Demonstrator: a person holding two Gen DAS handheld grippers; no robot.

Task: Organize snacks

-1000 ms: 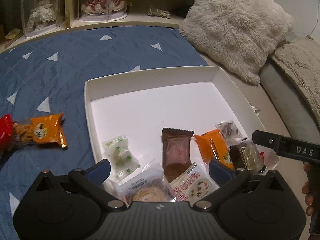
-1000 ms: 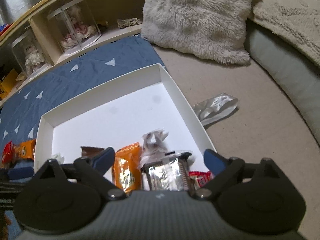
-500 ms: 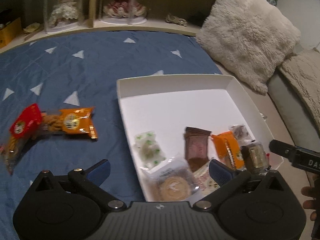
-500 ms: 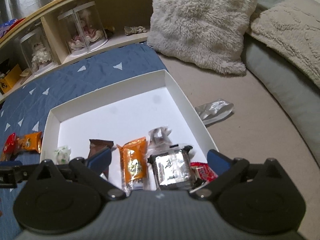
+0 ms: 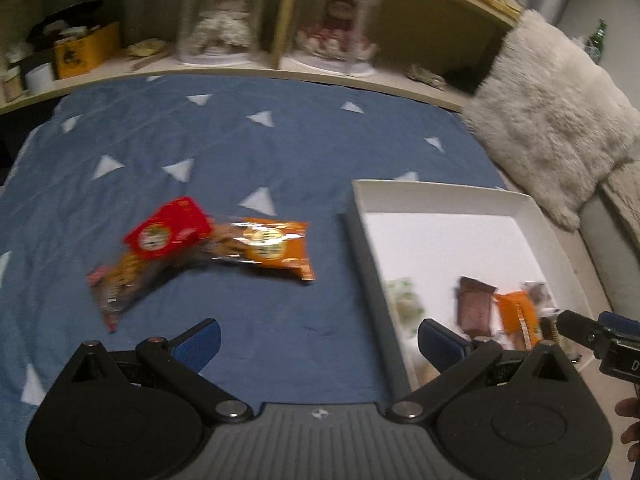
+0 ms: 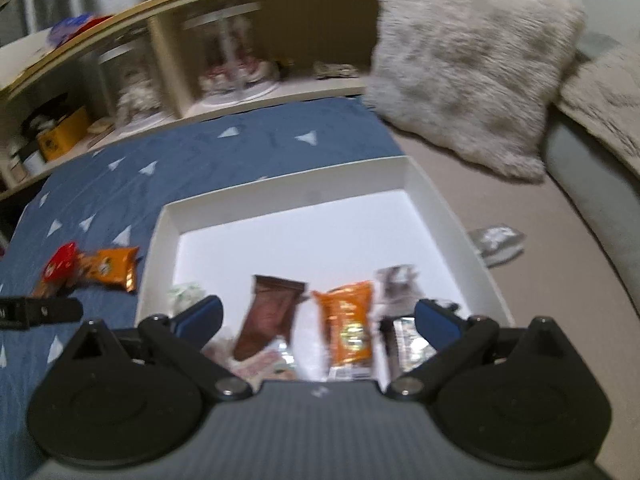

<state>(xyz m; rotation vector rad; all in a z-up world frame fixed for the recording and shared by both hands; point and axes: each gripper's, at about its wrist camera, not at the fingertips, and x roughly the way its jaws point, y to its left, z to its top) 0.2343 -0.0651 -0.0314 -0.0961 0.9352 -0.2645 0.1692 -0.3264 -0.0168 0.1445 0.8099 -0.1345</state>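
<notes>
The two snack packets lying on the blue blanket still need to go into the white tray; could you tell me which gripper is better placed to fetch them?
Left. The left gripper is open over the blanket, facing the red packet and orange packet. The right gripper hangs over the tray.

Left gripper (image 5: 318,340): hovering with jaws standing wide apart, gripping nothing.
Right gripper (image 6: 318,316): hovering with jaws spread wide, gripping nothing.
Right hand (image 5: 630,426): showing dark fingertips only.
</notes>
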